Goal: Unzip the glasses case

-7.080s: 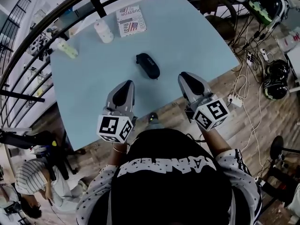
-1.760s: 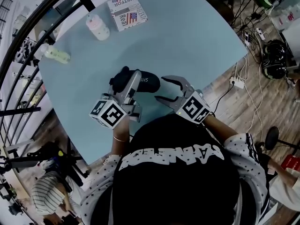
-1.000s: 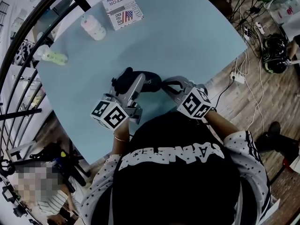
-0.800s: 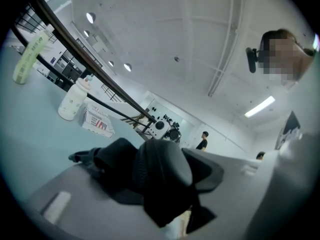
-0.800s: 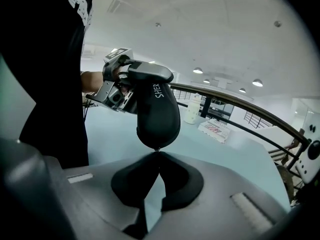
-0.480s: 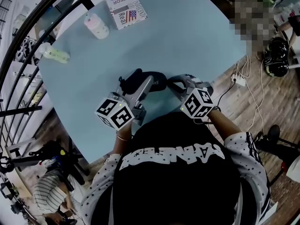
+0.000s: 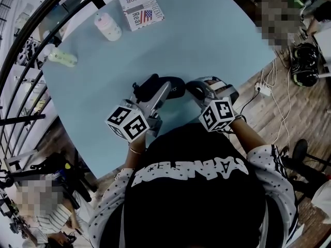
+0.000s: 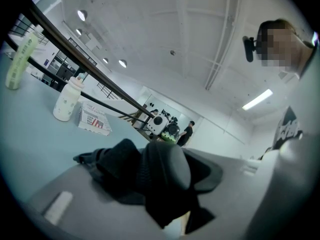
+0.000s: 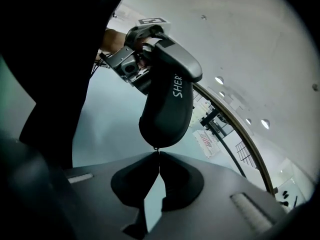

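The glasses case (image 7: 166,87) was not lying on the worktop (image 7: 217,40). It was held over the near edge of it, close in front of the person, between the two claws. The left claw (image 7: 153,90) was closed around the body of the case, its pads pressing on the left and middle part, so the case seemed well fixed.

The long axis of the case ran from left to right in the head view. In the right gripper view the same axis went straight away from the right claw (image 9: 158,156), and the rounded end of the case pointed directly at the tips. This relation matters most: the right claw was the nearer one to that end, and its jaws were fully together on the small zipper pull (image 9: 156,147) that hung from the tip of the case — nothing else was between them.

The left claw lay almost level, reaching forward and to the right. The right claw came in from the right and pointed inward and somewhat downward. I judge that the next move should draw the pull along the seam — around the end, then along the long side — while the left claw keeps the case from turning.
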A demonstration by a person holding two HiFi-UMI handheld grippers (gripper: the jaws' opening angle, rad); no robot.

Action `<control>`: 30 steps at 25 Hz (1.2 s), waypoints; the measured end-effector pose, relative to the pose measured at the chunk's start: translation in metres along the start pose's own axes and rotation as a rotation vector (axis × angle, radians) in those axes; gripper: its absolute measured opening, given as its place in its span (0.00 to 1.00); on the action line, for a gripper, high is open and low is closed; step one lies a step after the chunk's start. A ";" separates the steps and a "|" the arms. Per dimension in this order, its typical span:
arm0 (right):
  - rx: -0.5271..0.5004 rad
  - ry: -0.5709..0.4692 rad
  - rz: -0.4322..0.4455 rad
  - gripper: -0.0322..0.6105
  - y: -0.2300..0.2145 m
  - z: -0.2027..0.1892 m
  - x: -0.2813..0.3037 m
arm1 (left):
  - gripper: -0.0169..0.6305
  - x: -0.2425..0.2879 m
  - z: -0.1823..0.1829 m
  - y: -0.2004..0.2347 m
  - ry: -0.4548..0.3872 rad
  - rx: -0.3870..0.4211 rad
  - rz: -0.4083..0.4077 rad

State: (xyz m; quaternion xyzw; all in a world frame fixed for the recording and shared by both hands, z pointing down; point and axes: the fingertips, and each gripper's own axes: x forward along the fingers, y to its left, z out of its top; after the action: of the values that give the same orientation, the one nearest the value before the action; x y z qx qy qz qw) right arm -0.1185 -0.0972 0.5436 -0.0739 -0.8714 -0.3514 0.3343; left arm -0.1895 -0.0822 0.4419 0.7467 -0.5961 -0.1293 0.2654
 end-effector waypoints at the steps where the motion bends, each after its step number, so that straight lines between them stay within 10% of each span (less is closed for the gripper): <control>1: -0.011 0.004 -0.005 0.06 -0.001 0.000 0.000 | 0.03 0.000 0.000 0.000 0.002 -0.001 0.000; 30: -0.218 0.003 -0.025 0.06 -0.034 0.016 -0.010 | 0.03 0.004 -0.006 -0.012 0.069 -0.009 -0.084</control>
State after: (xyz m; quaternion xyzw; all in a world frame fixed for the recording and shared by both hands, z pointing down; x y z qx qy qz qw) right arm -0.1316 -0.1107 0.5093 -0.0983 -0.8285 -0.4482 0.3210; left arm -0.1758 -0.0833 0.4406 0.7740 -0.5540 -0.1171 0.2833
